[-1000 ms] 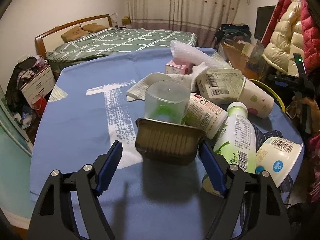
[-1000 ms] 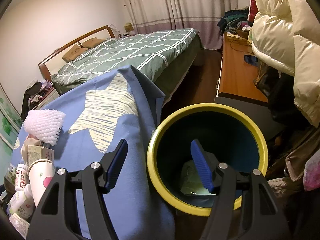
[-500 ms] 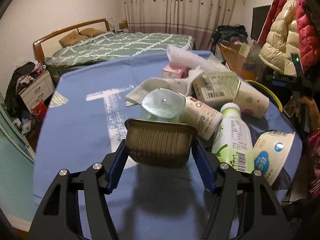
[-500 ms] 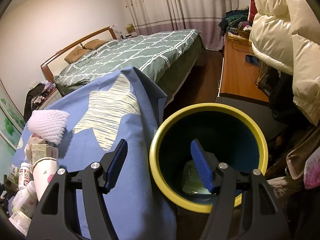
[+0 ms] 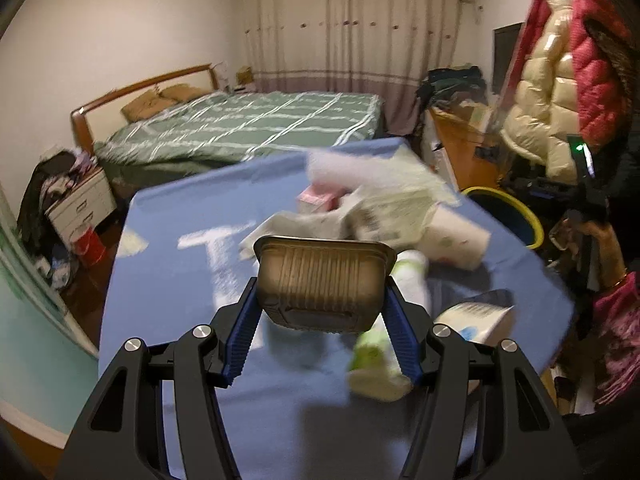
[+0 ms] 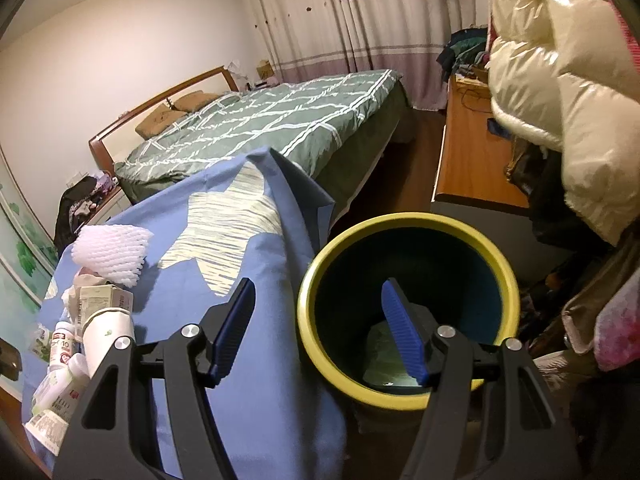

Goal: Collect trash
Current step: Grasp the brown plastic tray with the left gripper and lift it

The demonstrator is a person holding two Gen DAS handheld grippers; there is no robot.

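A brown ribbed foil tray [image 5: 322, 280] hangs above the blue tablecloth [image 5: 160, 280]. My left gripper [image 5: 320, 308] has its blue pads pressed on the tray's two ends, and its jaws are still closing. Behind the tray lies blurred trash: a green-and-white bottle [image 5: 376, 364], a paper cup [image 5: 452, 240], a white tub [image 5: 476, 316] and a carton [image 5: 392, 216]. My right gripper [image 6: 318, 284] stands open and empty over the near rim of the yellow-rimmed bin [image 6: 400, 220], which has something pale at its bottom [image 6: 380, 348].
The bin [image 5: 520, 216] stands on the floor off the table's right edge. A white foam net [image 6: 112, 252] lies on the cloth. A bed [image 5: 240, 128], a wooden desk [image 6: 472, 160] and hanging puffer coats [image 6: 560, 80] surround the table. A person's hand [image 5: 596, 236] is at the right.
My left gripper has closed on the foil tray and lifted it off the table; the clear cup behind it is now hidden. The right gripper has drifted slightly, jaws unchanged.
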